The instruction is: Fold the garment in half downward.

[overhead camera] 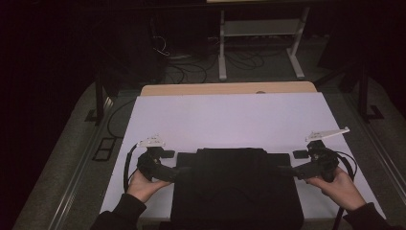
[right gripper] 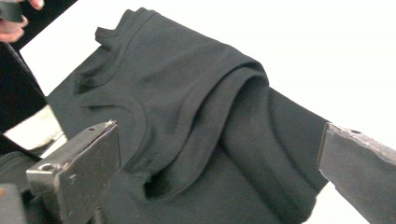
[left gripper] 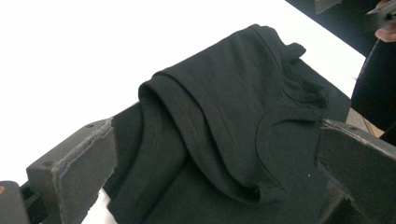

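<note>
One black garment (overhead camera: 237, 189), a folded T-shirt by the look of its collar and sleeve hems, lies flat at the near edge of the white table (overhead camera: 230, 120), centred in front of the person. In the left gripper view its sleeve (left gripper: 196, 135) is doubled over in a thick rolled fold, and the right gripper view shows the matching fold on the other side (right gripper: 224, 121), with the ribbed neckline (right gripper: 116, 32) towards the far end.

Either side of the cloth a hand holds a gripper level, pointing inward at the shirt's edges. The left gripper (overhead camera: 179, 171) has its jaws spread wide, the fabric lying between and beyond them without being pinched. The right gripper (overhead camera: 287, 170) stands just as released, its jaws apart over the folded sleeve, gripping nothing.

Beyond the table sit a strip of wooden tabletop (overhead camera: 230, 88), a white metal stand (overhead camera: 261, 40) and loose cables (overhead camera: 191, 67) on the dim floor.
</note>
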Tool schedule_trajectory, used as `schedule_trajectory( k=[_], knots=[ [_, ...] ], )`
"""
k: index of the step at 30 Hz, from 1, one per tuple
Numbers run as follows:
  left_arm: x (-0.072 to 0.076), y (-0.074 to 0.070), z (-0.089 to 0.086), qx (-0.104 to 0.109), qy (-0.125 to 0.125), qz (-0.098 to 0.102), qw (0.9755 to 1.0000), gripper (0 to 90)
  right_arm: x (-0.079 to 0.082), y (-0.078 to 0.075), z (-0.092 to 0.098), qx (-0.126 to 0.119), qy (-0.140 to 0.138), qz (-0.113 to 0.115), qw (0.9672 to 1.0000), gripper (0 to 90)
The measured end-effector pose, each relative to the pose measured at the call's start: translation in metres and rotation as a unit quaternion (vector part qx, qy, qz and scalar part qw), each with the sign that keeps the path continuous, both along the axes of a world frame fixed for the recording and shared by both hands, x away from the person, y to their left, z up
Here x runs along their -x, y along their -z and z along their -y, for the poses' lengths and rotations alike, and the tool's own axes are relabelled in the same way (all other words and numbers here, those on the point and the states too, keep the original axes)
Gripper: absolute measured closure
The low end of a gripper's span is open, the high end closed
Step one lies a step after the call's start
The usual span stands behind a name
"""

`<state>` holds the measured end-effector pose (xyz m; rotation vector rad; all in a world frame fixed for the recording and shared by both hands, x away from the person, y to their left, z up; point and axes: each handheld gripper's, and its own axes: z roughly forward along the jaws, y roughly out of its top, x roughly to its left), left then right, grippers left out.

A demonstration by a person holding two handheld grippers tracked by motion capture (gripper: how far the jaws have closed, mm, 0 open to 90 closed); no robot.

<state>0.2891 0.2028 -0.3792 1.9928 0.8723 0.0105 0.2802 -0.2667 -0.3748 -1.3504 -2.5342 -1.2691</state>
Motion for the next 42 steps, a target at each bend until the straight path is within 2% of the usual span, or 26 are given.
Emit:
schedule_trajectory(
  k=[5,12,14,18,24,27,30,34,38,42],
  knots=[
    [-0.004,-0.004,0.000,-0.001,0.008,0.007,0.9999,0.0,-0.004,-0.003,0.002,0.001,0.000,0.009,1.0000,0.0],
    [-0.014,-0.006,-0.002,0.001,0.004,0.005,1.0000,0.0,-0.010,-0.006,0.004,0.000,0.002,0.014,0.9999,0.0],
    [-0.019,-0.005,-0.003,0.007,0.016,-0.004,0.9998,0.0,-0.014,-0.004,0.005,-0.002,-0.001,0.015,0.9999,0.0],
    [-0.023,-0.002,-0.003,0.011,0.022,-0.004,0.9997,0.0,-0.019,-0.001,0.006,0.000,0.000,0.015,0.9999,0.0],
    [-0.030,0.004,-0.001,-0.001,0.029,-0.004,0.9996,0.0,-0.026,0.004,0.006,0.003,-0.001,0.011,0.9999,0.0],
    [-0.034,0.006,0.000,0.001,0.033,-0.006,0.9994,0.0,-0.030,0.008,0.006,0.009,-0.003,0.009,0.9999,0.0],
    [-0.037,0.009,0.002,-0.001,0.034,-0.006,0.9994,0.0,-0.034,0.013,0.006,0.018,-0.004,0.007,0.9998,0.0],
    [-0.041,0.012,0.002,0.000,0.031,-0.003,0.9995,0.0,-0.038,0.016,0.007,0.018,-0.002,0.007,0.9998,0.0],
    [-0.045,0.016,0.003,-0.010,0.028,-0.001,0.9995,0.0,-0.041,0.022,0.010,0.017,0.001,0.002,0.9999,0.0],
    [-0.050,0.020,0.000,-0.008,0.024,-0.002,0.9997,0.0,-0.044,0.029,0.014,0.021,0.001,-0.008,0.9998,0.0]
  ],
)
